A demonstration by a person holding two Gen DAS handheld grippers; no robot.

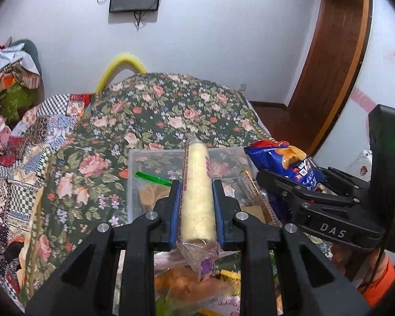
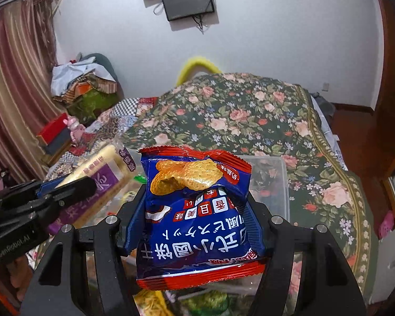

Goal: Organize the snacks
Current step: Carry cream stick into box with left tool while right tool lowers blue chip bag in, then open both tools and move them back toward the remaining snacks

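My left gripper (image 1: 196,184) is shut on a long pale yellow snack roll (image 1: 197,197) in a clear wrapper with purple print, which points away from me above a clear plastic box (image 1: 144,155). My right gripper (image 2: 196,192) is shut on a blue-and-red biscuit bag (image 2: 197,210), pinching its sides above the same box (image 2: 276,173). The two grippers hang side by side. The right gripper (image 1: 302,184) and its bag (image 1: 281,158) show at the right of the left wrist view. The left gripper (image 2: 65,187) with the roll (image 2: 100,173) shows at the left of the right wrist view.
The box stands on a bed with a dark floral cover (image 2: 250,115); a patchwork quilt (image 1: 26,158) lies to the left. More snack packets (image 1: 197,289) lie below the grippers. A green-topped bag (image 1: 152,179) sits inside the box. A wooden door (image 1: 329,79) stands at the right.
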